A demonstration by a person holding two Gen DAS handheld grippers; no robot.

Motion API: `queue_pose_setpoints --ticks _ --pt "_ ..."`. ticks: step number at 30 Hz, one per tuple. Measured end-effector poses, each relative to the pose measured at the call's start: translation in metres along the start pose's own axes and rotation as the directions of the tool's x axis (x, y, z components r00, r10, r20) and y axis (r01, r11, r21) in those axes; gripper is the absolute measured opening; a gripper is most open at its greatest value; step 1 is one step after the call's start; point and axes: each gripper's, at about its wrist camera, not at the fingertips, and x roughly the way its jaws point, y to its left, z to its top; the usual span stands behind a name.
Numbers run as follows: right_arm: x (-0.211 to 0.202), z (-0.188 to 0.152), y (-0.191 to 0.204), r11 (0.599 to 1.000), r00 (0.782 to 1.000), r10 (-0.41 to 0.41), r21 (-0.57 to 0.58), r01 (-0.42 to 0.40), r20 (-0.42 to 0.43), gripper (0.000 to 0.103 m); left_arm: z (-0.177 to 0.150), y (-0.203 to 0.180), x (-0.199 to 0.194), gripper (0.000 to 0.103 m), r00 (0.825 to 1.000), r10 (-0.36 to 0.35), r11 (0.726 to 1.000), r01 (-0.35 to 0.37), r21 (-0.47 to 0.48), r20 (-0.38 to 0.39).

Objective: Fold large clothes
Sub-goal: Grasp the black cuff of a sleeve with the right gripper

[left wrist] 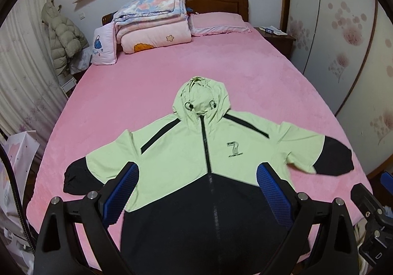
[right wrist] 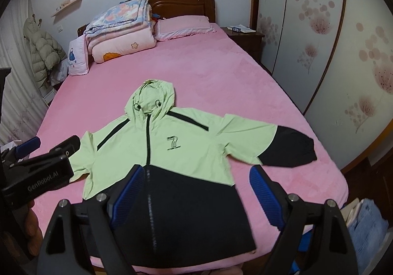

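**Jacket spread flat, both grippers wide above it**

Blue-padded fingers (left wrist: pixel 122 191) of the left gripper (left wrist: pixel 199 174) stand closest to the lens, with the jaws spread wide and nothing between them. They hang over the lower part of the jacket (left wrist: pixel 186 152), which lies face up on the pink bed (left wrist: pixel 147 83). Whether the fingers touch the cloth, I cannot tell.

In the right wrist view the right gripper (right wrist: pixel 196 176) is also wide apart and holds nothing. It is above the black lower half of the jacket (right wrist: pixel 172 152), a little to the right of the zipper (right wrist: pixel 148 142). The left gripper (right wrist: pixel 46 152) shows at the left edge of this view, beside the left sleeve, and it hides the end of that sleeve.

The jacket is light green on the chest and hood (left wrist: pixel 199 95), black on the bottom and on both cuffs. It is zipped closed. The sleeves are stretched out to both sides, the hood points to the headboard (left wrist: pixel 216 0), and the hem is at the near edge of the bed. A small "7" logo (left wrist: pixel 234 148) is on the chest.

Far behind, folded quilts (left wrist: pixel 152 22) and a pink pillow (left wrist: pixel 218 23) lie at the head of the bed. A puffer coat (left wrist: pixel 63 36) hangs at the left wall. Folded jeans (right wrist: pixel 368 223) are at the right, beside the bed.
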Motion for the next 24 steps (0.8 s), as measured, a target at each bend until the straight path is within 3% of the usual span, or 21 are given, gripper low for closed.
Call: queue_pose_setpoints --ticks 8,13,18,24 --pt "0.024 0.024 -0.082 1.0 1.0 0.012 0.022 -0.011 -0.014 0.088 0.02 -0.085 0.008 0.097 0.999 0.028 0.999 -0.03 0.039 0.033" --pt "0.058 0.025 -0.144 0.996 0.997 0.031 0.081 -0.025 -0.07 0.088 0.03 -0.153 0.036 0.097 1.0 -0.015 0.995 0.018 0.094 -0.026" --pt "0.1 0.021 -0.204 0.99 0.99 0.036 0.137 -0.017 -0.139 0.088 0.041 -0.207 0.065 0.097 0.994 -0.069 0.995 0.075 0.07 -0.079" --pt "0.156 0.01 -0.274 0.983 0.979 -0.026 0.175 0.062 -0.202 0.088 0.042 -0.26 0.108 0.097 0.988 -0.115 0.989 0.123 0.083 -0.102"
